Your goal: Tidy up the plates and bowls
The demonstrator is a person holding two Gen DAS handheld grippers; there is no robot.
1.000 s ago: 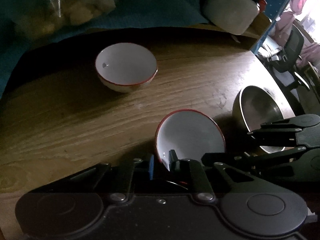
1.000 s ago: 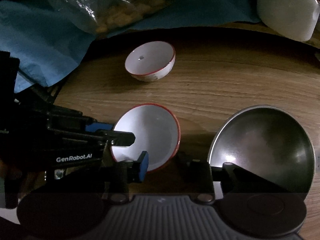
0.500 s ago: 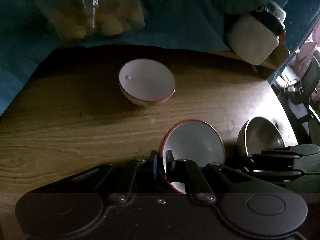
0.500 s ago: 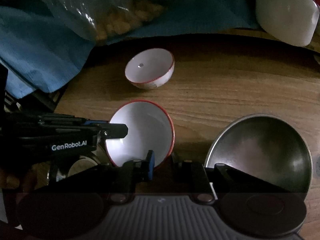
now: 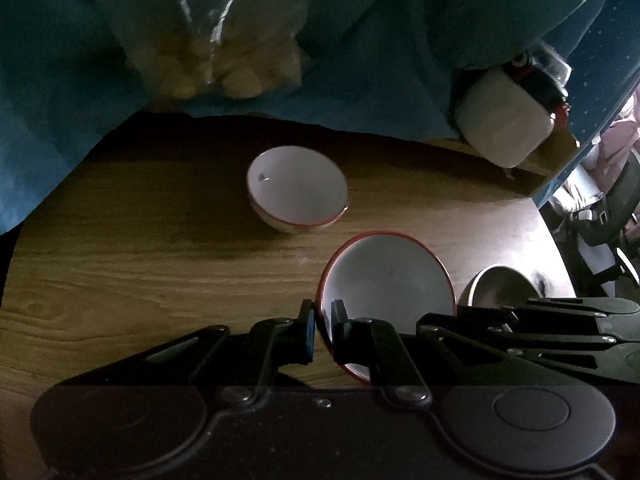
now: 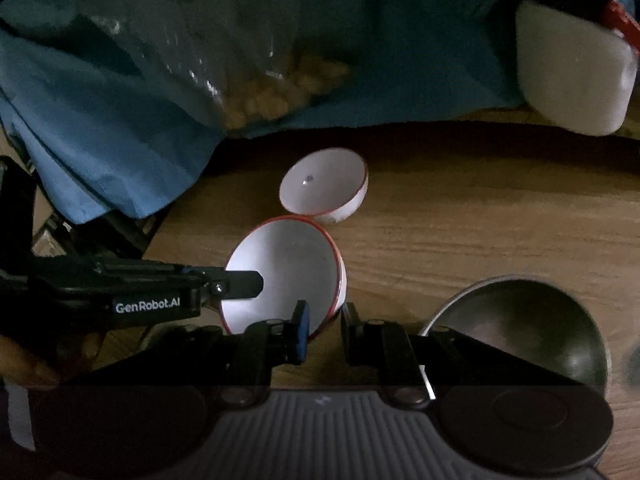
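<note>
A: What lies farthest left?

B: A blue cloth (image 5: 60,100) draped over the back edge of the wooden table (image 5: 160,260). A clear plastic bag (image 5: 224,60) of pale lumps rests on the cloth.

A: And next along?

B: A white bowl with a red rim, the far bowl (image 5: 298,186). It sits upright on the table just in front of the cloth, touched by neither gripper.

A: Where is the left gripper (image 5: 320,320)?

B: At the bottom of its own view, jaws drawn nearly together on the left rim of a second red-rimmed bowl, the tilted bowl (image 5: 388,280). One finger is inside the wall and one outside. This bowl leans with its opening turned toward the far bowl, and sits just in front of it and to the right.

A: Does the right gripper (image 6: 324,320) hold anything?

B: In the right wrist view its jaws are also nearly closed. The lower edge of the tilted bowl passes between them, the blue pad inside and the other finger against the outside. So both grippers pinch the same bowl.

A: Anything further right?

B: A metal bowl (image 5: 500,290) stands on the table just beside the tilted bowl, partly hidden behind the right gripper. A white container (image 5: 504,124) with a red clasp lies at the back right.
</note>
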